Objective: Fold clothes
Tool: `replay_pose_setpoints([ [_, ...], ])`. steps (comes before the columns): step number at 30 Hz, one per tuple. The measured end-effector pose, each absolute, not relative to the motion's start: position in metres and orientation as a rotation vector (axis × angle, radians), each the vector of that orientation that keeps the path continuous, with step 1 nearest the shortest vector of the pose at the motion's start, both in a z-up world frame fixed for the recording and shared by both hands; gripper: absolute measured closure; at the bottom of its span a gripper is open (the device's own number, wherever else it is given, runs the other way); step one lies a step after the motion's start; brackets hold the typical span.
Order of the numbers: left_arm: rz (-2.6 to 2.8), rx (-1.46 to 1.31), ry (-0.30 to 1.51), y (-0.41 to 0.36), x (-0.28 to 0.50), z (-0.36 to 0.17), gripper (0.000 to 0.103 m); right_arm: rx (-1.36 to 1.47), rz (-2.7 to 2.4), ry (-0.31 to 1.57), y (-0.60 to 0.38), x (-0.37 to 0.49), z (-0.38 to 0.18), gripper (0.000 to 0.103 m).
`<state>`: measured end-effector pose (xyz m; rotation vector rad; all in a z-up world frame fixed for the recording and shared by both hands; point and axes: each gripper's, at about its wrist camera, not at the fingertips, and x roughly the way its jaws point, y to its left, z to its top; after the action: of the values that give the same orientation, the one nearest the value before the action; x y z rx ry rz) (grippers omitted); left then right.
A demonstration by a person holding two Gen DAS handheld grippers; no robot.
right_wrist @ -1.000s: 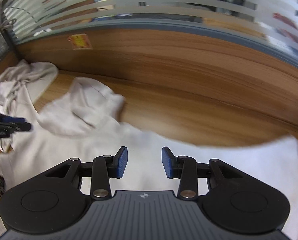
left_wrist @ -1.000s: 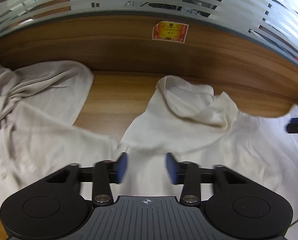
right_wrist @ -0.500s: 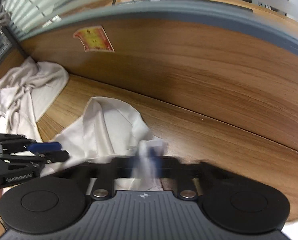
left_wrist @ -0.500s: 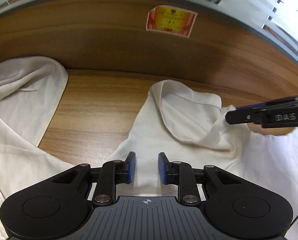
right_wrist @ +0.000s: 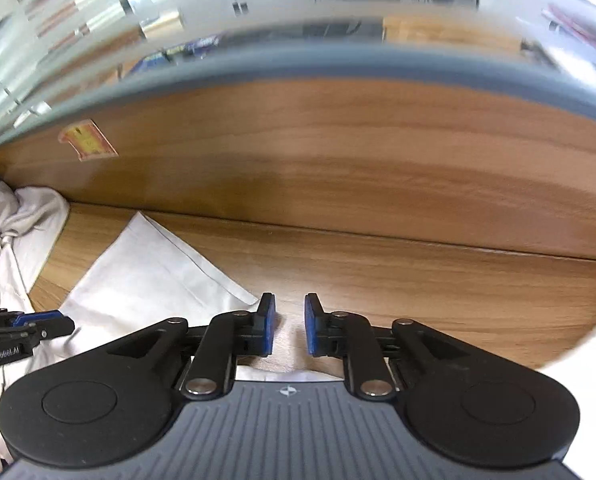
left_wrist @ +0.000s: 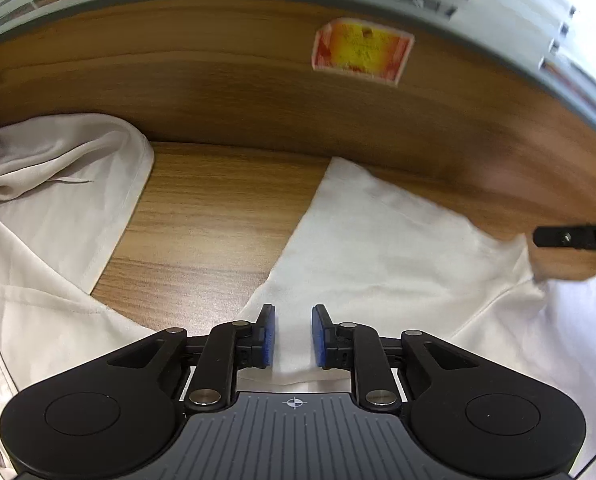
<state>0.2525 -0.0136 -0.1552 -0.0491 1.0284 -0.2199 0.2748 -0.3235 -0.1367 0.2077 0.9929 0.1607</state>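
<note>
Two grippers over cream cloth

Left gripper (left_wrist: 293, 334): blue pads set narrowly apart, cream cloth in the gap, not pinched. Flat off-white fabric garment (left_wrist: 378, 248) spreads from lower centre to right of the left wrist frame on the brown wood-grain tabletop (left_wrist: 217, 216). Crumpled beige cloth pile (left_wrist: 45, 200) at left. Right gripper (right_wrist: 285, 328): narrow gap too, fabric edge between pads, grip can't be told. Red-yellow sticker (left_wrist: 362, 51) on wooden back panel, upper right.

Desk: wooden table top (right_wrist: 438, 280), brown grain; meets an upright wooden panel (right_wrist: 338, 152)
Panel: carries a red-yellow sticker (left_wrist: 362, 51)
Above: frosted striped glass (right_wrist: 97, 20); bright daylight
</note>
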Motion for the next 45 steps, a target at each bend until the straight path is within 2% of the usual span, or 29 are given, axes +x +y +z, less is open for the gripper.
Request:
replay_pose_setpoints([
  [7, -0.189, -0.067, 0.959, 0.012, 0.225, -0.12, 0.076, 0.204, 0.167, 0.948, -0.349, 0.223, -0.094, 0.078],
  [18, -0.212, -0.052, 0.949, 0.052, 0.137, -0.078, 0.068, 0.213, 0.117, 0.924, -0.397, 0.089, -0.047, 0.073],
  [27, -0.303, 0.01, 0.98, 0.051, 0.058, -0.069, 0.056, 0.236, 0.128, 0.954, -0.402, -0.008, -0.05, 0.068],
  [36, -0.349, 0.046, 1.026, 0.048, -0.003, -0.073, 0.053, 0.268, 0.086, 0.989, -0.413, -0.087, -0.066, 0.066],
  [38, -0.364, 0.053, 1.036, 0.039, -0.013, -0.074, 0.049, 0.269, 0.067, 1.0, -0.417, -0.103, -0.069, 0.066],
  [45, -0.462, 0.069, 1.075, -0.012, -0.048, -0.085, 0.048, 0.251, 0.024, 1.009, -0.435, -0.15, -0.072, 0.064],
])
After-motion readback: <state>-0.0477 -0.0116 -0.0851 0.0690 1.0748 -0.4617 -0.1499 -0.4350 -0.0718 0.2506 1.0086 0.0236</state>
